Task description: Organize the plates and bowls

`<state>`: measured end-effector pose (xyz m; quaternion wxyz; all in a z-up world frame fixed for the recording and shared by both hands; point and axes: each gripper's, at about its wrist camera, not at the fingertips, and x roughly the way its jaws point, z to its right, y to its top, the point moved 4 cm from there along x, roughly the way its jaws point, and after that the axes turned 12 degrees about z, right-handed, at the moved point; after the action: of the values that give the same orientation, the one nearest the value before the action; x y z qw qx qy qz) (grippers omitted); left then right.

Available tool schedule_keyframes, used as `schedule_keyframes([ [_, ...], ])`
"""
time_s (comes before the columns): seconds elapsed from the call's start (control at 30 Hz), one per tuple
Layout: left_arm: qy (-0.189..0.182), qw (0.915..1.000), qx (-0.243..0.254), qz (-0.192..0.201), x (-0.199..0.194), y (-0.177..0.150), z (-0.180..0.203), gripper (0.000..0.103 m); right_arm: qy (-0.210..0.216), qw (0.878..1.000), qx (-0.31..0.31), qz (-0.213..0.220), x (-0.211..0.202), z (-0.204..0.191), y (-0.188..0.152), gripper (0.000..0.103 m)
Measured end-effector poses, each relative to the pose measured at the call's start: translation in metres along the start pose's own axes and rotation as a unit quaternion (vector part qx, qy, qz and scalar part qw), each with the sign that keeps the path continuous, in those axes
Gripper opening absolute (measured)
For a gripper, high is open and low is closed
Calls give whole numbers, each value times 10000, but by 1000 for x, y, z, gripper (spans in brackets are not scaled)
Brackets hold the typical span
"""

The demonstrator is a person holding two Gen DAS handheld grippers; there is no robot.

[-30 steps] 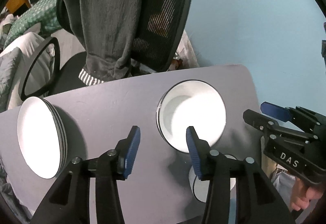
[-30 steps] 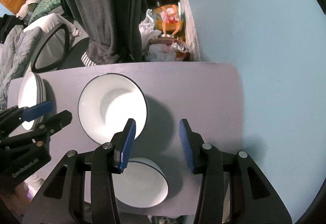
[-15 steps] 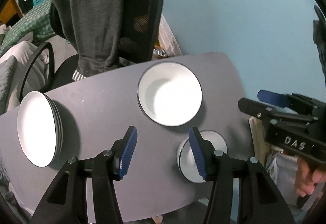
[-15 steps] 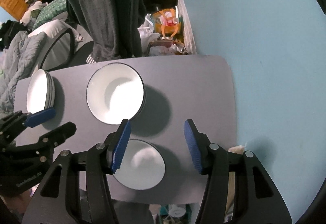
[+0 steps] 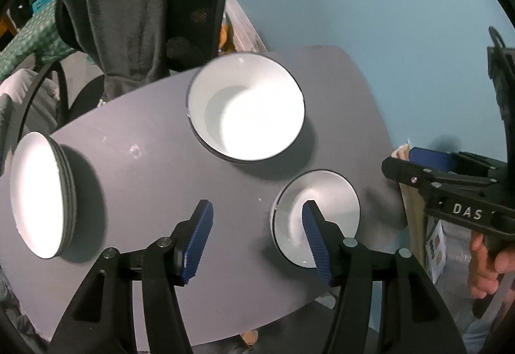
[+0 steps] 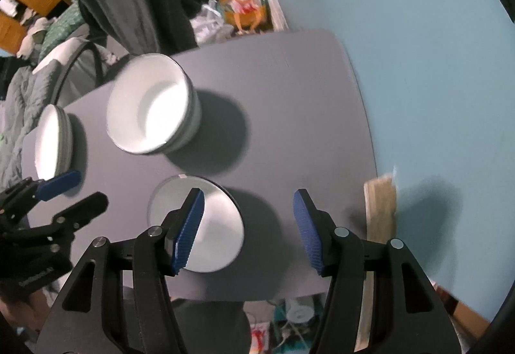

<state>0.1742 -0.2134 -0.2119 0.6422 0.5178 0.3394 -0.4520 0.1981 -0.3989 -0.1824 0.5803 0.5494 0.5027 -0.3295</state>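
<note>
A stack of large white bowls with dark rims stands mid-table; it also shows in the right wrist view. A smaller white bowl sits near the table's front right, also in the right wrist view. A stack of white plates lies at the left edge, also in the right wrist view. My left gripper is open and empty above the table, its right finger over the small bowl. My right gripper is open and empty above the small bowl's right side.
The grey table has rounded corners and stands against a blue wall. An office chair draped with a dark garment stands behind it. Clutter and bags lie on the floor beyond the far edge.
Both grippers have pulled back and risen, so more of the table shows. The small bowl now lies under the left gripper's right finger and the right gripper's left finger.
</note>
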Motion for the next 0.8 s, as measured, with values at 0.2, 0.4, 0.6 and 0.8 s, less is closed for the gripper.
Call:
schedule_keyframes([
  [0.2, -24, 9997, 92, -242, 18, -12, 6, 59, 1, 9997, 182, -136, 10, 7, -19, 57],
  [0.4, 12, 9985, 297, -466, 34, -25, 14, 59, 33, 9994, 292, -203, 11, 14, -34, 57],
  [0.6, 1, 9971, 424, -628, 46, -35, 18, 61, 74, 9991, 295, -290, 19, 14, -46, 57],
  [0.8, -21, 9963, 360, -779, 63, -42, 19, 61, 143, 9988, 295, -359, 35, 13, -56, 57],
])
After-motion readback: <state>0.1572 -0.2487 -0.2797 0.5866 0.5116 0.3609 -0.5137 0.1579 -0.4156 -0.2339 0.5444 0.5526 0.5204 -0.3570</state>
